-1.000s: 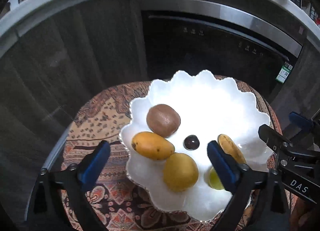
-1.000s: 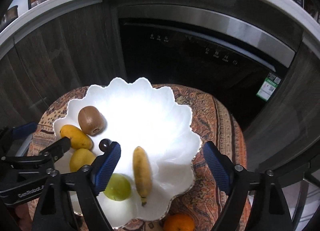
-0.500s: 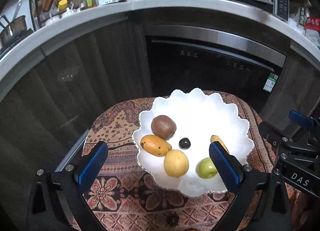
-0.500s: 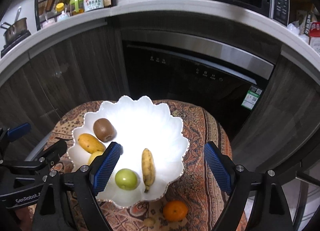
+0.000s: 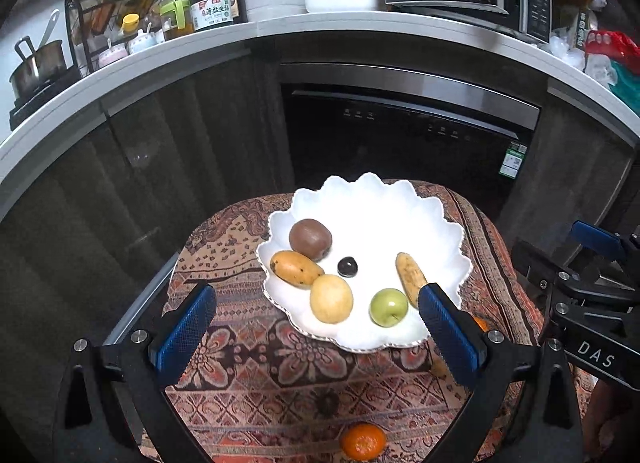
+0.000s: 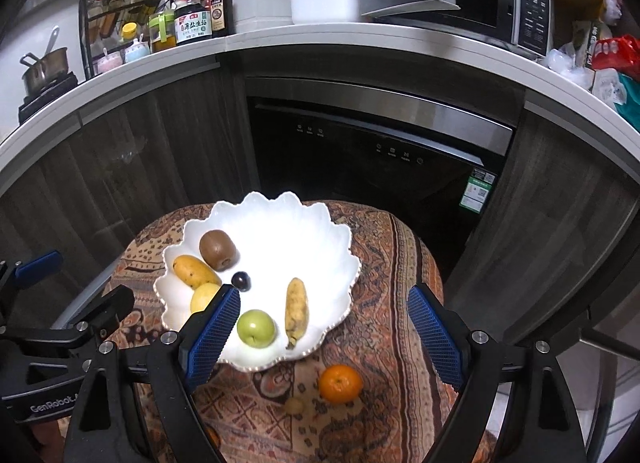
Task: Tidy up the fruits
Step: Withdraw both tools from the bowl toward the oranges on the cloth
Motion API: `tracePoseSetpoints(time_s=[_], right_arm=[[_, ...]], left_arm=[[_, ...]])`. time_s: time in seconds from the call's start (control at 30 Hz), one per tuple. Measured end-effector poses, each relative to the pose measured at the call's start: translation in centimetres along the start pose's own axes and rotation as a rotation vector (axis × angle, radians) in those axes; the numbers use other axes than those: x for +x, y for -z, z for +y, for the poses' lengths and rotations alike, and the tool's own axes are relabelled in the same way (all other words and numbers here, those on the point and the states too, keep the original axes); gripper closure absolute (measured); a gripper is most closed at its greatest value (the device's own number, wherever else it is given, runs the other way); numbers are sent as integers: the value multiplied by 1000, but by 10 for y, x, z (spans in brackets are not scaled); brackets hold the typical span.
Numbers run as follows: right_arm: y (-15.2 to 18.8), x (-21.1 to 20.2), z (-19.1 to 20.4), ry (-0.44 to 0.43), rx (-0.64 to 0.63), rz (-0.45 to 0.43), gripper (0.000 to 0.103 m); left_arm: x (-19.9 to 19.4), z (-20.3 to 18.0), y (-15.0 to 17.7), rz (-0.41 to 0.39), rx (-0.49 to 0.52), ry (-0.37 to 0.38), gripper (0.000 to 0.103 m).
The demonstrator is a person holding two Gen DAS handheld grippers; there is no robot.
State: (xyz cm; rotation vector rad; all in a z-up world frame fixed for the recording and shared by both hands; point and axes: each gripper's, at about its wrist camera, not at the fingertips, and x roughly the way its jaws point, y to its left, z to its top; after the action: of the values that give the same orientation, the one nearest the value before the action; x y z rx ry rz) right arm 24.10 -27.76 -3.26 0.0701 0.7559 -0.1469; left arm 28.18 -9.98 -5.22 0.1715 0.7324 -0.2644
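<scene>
Both grippers, left (image 5: 316, 321) and right (image 6: 324, 321), have pulled back, jaws spread and empty; plate (image 6: 320, 223) holds 6 fruits (orange (image 6: 340, 383) remains outside).

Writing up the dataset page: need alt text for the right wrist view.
White scalloped plate on a patterned cloth holds a kiwi, mango, dark plum, green apple and banana. An orange lies on the cloth beside it. The right gripper is open and empty.
</scene>
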Motion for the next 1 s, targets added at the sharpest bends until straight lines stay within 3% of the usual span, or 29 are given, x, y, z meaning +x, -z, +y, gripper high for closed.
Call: tracePoseSetpoints(time_s=[0.5,1.0], right_arm=[[40,-11,-10,13,-16,35,16],[88,4,-12,5,-14,100,16]], left_arm=[[-8,-16,40,29,25,16,0],[14,-25,91,115,8,36,5]])
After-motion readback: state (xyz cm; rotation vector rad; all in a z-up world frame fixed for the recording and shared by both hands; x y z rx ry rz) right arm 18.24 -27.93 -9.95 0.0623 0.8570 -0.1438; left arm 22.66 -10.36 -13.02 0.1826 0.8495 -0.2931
